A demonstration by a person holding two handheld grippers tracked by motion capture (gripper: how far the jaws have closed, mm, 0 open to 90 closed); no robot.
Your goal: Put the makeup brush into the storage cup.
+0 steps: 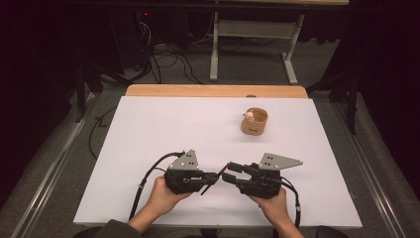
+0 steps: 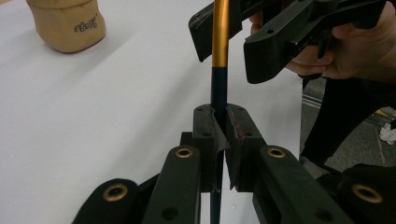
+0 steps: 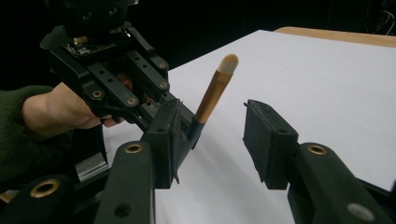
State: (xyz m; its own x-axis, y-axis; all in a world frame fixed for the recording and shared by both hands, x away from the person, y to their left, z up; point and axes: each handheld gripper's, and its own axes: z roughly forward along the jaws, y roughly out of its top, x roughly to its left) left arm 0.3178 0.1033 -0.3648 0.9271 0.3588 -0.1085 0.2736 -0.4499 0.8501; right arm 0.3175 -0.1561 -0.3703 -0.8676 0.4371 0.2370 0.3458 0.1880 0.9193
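A make-up brush point(image 3: 212, 93) with a dark handle, a gold ferrule and a pale bristle tip is held low over the white table sheet point(image 1: 163, 129). My left gripper point(image 2: 219, 116) is shut on its dark handle. In the left gripper view the gold ferrule point(image 2: 220, 37) rises straight ahead of the jaws. My right gripper point(image 3: 217, 140) faces the left one and is open, its two pads standing either side of the brush without pressing on it. In the high view the left gripper point(image 1: 214, 177) and the right gripper point(image 1: 227, 171) meet tip to tip near the table's front edge.
A tan cup point(image 1: 254, 122) with a small pale object inside stands on the sheet at the back right; in the left gripper view the cup point(image 2: 67, 21) sits at the upper left. A wooden table edge point(image 1: 213, 90) runs along the back. Cables trail from both grippers.
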